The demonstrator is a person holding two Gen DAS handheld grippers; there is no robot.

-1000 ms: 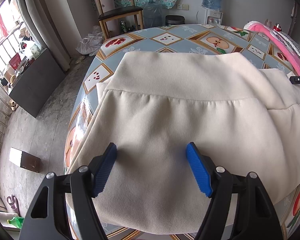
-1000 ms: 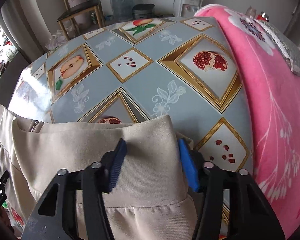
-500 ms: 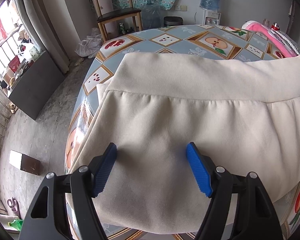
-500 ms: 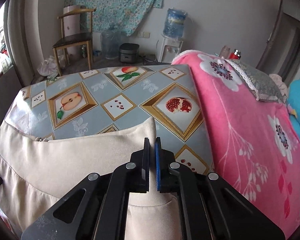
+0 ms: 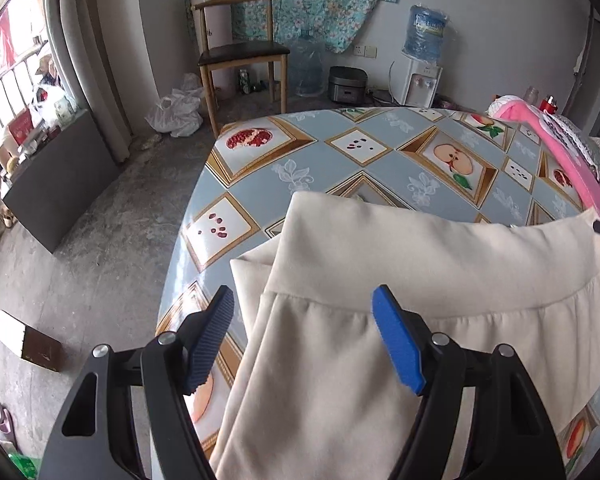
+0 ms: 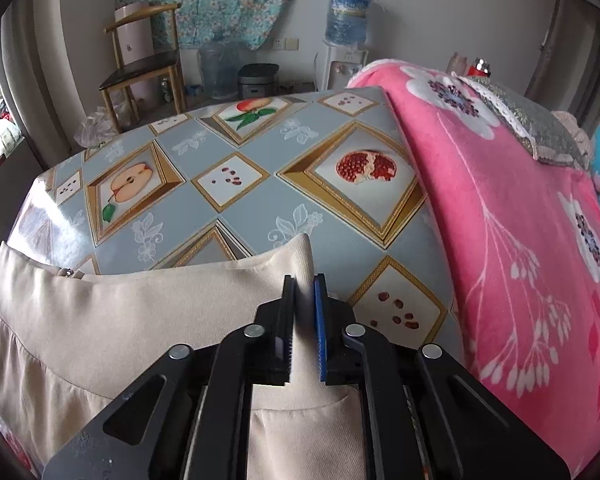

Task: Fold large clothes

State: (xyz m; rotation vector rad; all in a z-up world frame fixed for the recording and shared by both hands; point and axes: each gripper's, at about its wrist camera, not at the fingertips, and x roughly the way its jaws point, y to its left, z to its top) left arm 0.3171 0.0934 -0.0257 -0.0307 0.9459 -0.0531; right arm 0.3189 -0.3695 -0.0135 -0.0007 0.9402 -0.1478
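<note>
The cream skirt lies across the near part of the worktop, its waistband toward the far edge and its body hanging over the near edge. The right gripper is clamped on the waistband's right corner, its fingers having just eased slightly around the cloth. The left gripper hovers over the waistband's left end, fingers spread and closing a little, holding nothing. With one corner pinched, pulling now would likely drag the skirt askew and skew the fold. The glossy fruit-print tablecloth looks slippery, so the hanging weight may slide the garment off. The pink blanket lies near the right corner and could snag.
</note>
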